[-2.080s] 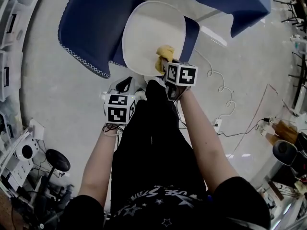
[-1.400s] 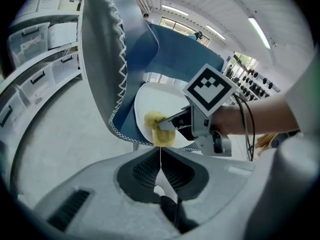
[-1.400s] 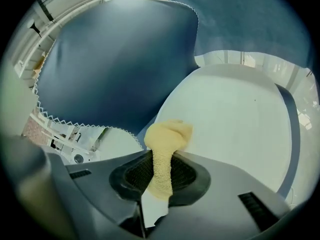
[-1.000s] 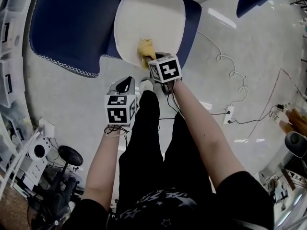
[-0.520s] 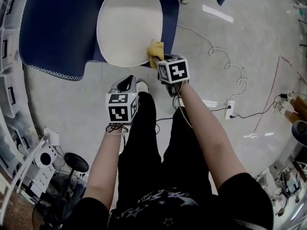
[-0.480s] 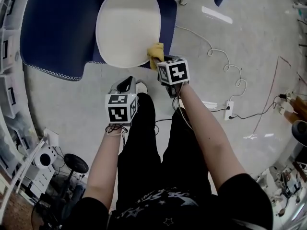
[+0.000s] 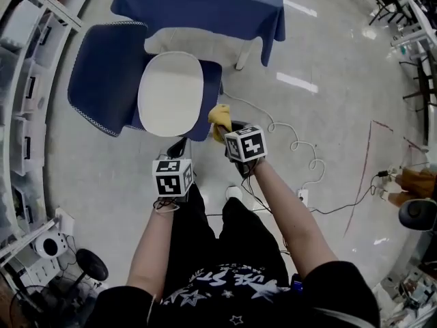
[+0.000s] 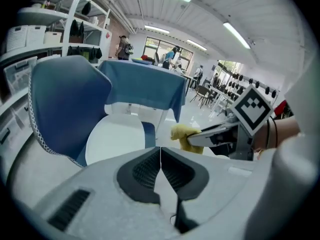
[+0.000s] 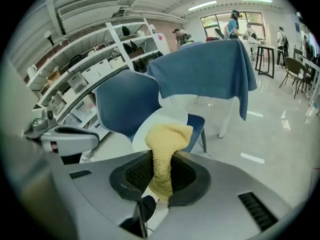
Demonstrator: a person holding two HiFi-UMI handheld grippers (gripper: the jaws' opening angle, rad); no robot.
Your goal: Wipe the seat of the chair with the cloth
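One cloth [image 9: 168, 140] in right tongs [image 9: 161, 170]; left tongs [image 8: 160, 156] closed; one chair [image 7: 171, 96]

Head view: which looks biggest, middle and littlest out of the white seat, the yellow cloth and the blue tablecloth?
1. Tablecloth, biggest, even though the picture's top edge cuts it off.
2. Seat, in the middle.
3. Cloth, clearly the littlest.

Cloth [image 9: 169, 139] lower end hidden btwn right gripper [image 9: 161, 174] jaws.
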